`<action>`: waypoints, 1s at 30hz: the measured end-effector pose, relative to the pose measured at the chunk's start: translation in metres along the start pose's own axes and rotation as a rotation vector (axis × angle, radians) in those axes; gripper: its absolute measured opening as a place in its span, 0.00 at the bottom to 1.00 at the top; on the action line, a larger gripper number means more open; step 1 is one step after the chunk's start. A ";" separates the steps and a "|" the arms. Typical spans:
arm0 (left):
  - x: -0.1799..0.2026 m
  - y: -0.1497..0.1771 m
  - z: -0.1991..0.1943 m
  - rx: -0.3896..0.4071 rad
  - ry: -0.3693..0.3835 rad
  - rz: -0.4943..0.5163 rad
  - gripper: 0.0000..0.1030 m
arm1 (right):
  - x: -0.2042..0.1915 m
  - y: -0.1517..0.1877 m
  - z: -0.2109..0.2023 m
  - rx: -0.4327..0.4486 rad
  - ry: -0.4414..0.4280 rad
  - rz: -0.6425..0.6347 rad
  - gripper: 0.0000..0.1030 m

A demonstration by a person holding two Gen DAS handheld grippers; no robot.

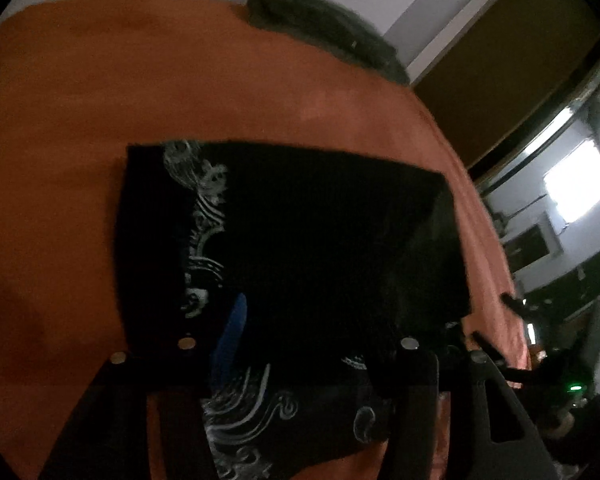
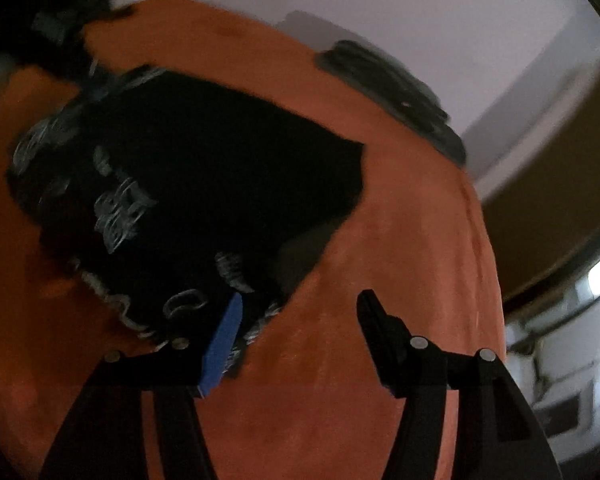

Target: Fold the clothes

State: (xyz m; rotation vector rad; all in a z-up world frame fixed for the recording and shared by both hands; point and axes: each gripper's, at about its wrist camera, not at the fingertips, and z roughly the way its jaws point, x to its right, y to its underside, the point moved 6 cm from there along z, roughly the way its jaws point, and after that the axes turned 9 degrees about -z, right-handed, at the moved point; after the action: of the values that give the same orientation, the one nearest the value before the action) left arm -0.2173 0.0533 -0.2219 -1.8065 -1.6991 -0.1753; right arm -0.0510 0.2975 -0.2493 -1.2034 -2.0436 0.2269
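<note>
A black garment [image 1: 300,232] with a white swirl print lies folded into a rough rectangle on the orange bed sheet [image 1: 100,120]. My left gripper [image 1: 312,332] hovers over its near edge. Its jaws stand apart, the blue pad [image 1: 232,336] on the left, and nothing is pinched between them. In the right wrist view the same garment [image 2: 204,168] lies to the left. My right gripper [image 2: 300,320] is open over bare orange sheet [image 2: 380,240] beside the garment's near right corner, and its blue pad [image 2: 222,344] is just at the cloth's edge.
A dark grey heap of cloth [image 1: 320,28] [image 2: 392,88] rests at the far edge of the bed against a pale wall. The bed's right edge drops off toward a brown cabinet [image 1: 520,60] and a bright window [image 1: 580,180].
</note>
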 end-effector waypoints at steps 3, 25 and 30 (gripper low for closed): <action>-0.007 -0.002 0.004 0.000 -0.011 -0.058 0.53 | -0.005 -0.006 0.003 0.022 -0.015 0.012 0.57; -0.020 0.003 0.010 -0.028 0.052 -0.142 0.01 | 0.012 -0.008 0.026 0.051 0.041 -0.021 0.02; -0.026 0.008 -0.013 0.021 0.056 -0.174 0.01 | 0.015 0.007 0.034 0.002 0.031 0.014 0.02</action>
State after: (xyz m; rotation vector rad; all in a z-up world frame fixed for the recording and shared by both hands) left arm -0.2096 0.0250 -0.2272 -1.6231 -1.8114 -0.2780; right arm -0.0733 0.3202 -0.2688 -1.2129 -2.0088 0.2156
